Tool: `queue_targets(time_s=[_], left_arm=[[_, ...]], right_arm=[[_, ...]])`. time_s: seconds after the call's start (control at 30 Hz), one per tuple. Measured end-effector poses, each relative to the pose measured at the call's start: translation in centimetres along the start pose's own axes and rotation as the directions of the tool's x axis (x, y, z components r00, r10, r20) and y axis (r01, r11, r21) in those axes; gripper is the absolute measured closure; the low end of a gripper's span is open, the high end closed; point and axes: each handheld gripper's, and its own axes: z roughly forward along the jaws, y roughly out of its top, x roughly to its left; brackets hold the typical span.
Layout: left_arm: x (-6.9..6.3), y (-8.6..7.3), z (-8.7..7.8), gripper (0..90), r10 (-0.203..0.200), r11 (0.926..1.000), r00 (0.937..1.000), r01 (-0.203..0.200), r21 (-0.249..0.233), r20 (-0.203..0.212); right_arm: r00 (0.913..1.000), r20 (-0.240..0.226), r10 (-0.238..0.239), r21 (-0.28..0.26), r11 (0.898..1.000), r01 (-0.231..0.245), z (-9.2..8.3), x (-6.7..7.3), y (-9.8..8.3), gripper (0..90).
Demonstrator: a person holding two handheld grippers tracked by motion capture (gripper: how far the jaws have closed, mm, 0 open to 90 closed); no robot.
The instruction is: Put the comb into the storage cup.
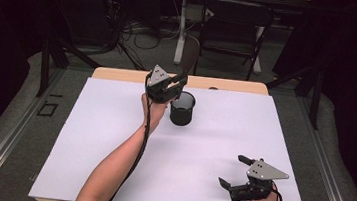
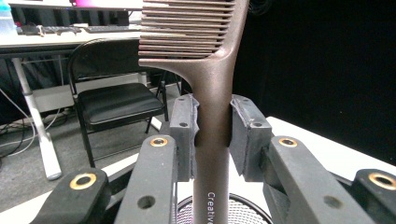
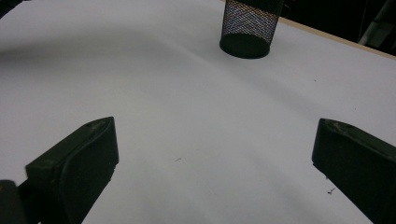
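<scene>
My left gripper [image 1: 180, 82] is shut on the handle of a brown wide-tooth comb [image 2: 212, 84], held upright with the teeth at the top. In the left gripper view both pads [image 2: 185, 126] press the handle from either side. The comb [image 1: 190, 56] hangs over a black mesh cup [image 1: 182, 109], whose rim [image 2: 243, 212] shows just below the handle's lower end. Whether the handle is inside the cup I cannot tell. My right gripper [image 1: 233, 170] rests open near the table's front right, nothing between its jaws [image 3: 215, 154]. The cup [image 3: 250, 23] stands far ahead of it.
A white sheet [image 1: 112, 139] covers the table, with a wooden edge [image 1: 119, 74] at the far side. A black folding chair [image 1: 234, 31] and a desk leg [image 1: 180, 30] stand beyond the table.
</scene>
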Motion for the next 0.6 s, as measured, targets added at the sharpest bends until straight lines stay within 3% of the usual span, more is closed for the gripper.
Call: queue_targets(time_s=[0.6], left_arm=[[0.03, -0.53, 0.68, 72.6, 0.018, 0.9994, 0.9998, -0.018, 0.028, 0.004]], right_arm=[[1.0000, -0.001, -0.001, 0.002, 1.000, 0.001, 0.03, 0.00, -0.01, 0.2]])
